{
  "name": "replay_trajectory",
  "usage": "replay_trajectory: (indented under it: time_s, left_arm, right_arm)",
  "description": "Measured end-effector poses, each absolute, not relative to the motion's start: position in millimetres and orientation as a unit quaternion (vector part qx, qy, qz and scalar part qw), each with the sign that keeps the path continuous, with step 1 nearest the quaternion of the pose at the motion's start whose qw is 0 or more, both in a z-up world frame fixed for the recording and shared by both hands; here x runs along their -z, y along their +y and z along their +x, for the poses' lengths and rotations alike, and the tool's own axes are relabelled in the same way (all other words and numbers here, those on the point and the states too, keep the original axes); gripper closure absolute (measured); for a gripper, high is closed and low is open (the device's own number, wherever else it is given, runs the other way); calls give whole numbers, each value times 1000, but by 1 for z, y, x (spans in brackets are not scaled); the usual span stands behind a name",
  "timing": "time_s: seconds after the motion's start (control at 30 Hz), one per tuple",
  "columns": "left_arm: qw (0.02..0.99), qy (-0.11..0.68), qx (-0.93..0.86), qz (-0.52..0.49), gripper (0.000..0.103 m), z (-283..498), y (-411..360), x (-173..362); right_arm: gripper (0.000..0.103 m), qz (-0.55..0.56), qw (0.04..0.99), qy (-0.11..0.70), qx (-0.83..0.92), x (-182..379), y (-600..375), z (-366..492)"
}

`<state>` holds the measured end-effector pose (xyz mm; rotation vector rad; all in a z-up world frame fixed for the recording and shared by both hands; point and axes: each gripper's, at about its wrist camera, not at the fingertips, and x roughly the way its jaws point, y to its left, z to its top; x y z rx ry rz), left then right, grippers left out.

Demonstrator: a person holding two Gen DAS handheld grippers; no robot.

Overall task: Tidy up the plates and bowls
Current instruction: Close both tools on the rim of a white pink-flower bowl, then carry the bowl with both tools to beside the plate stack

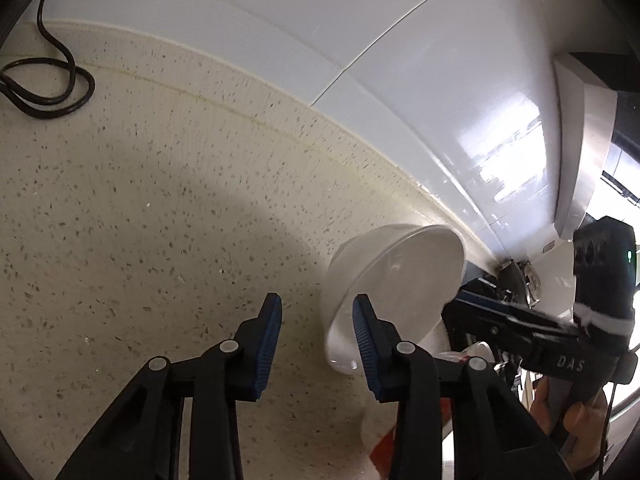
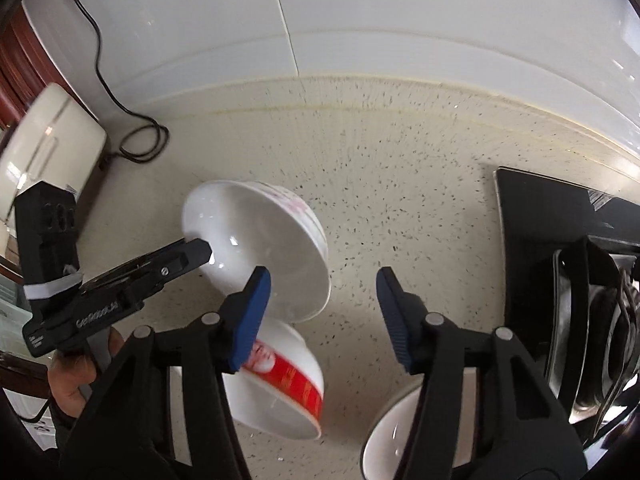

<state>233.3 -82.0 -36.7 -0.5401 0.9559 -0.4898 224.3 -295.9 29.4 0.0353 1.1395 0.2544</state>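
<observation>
Left wrist view — white bowl (image 1: 400,272) tipped steeply on edge near the counter's (image 1: 140,200) back edge, just off the white wall. Mouth turned right and toward the camera, foot toward the back left. Round, so no long axis; the axis through foot and mouth lies closer to level than upright. Left gripper (image 1: 316,298) apart: right pad over the bowl's inside, left pad clear of the outer wall with bare counter showing between, rim in the gap, no squeeze visible. Right gripper (image 1: 460,302) reaching in from the right, tip at the far rim; grip impossible to judge from here.

Right wrist view — same white bowl (image 2: 256,236), pink print on the outside, lower rim touching or just above a red-banded bowl (image 2: 288,376); impossible to say which. Another white bowl (image 2: 392,432) near the front edge, black hob (image 2: 540,220) at the right end. Right gripper (image 2: 323,271) apart, left pad against the lower rim, right pad well clear. Left gripper (image 2: 204,250) tip on the upper rim.

Probably glazed ceramic — stiff, fairly heavy, slick, quick to chip against the bowl beneath. Best taken across the rim wall, one pad inside and one outside, squeezed firmly before lifting.
</observation>
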Motion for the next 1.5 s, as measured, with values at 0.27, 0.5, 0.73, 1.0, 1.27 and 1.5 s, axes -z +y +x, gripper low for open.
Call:
replay_trajectory:
  time_s: [0.27,0.5,0.73,1.0,1.27,1.5]
  left_arm:
    - [817,458,236,-259,68,236,-86,40]
    - [814,468,242,-242,96,242,-97,49]
    - [830,454,242,-216,97,239,-104,44]
    - [840,438,230,-223,97,243,-96,42]
    - [851,406,218,-253,98,237,-67,25]
    - [857,398,200,-260,98,219,-34,-3]
  right_arm:
    - [65,12,813,568,-131,-15,-298,246]
    - [83,-3,806,575,-141,-8,-293,255]
    - [88,-16,805,571,-158,-5,-283,261]
    - [88,-57,806,566,-161,-4,-271,272]
    - [87,-65,817,546,-175,-21,-252,274]
    - [87,-50,829,522,-194,-42,-229,258]
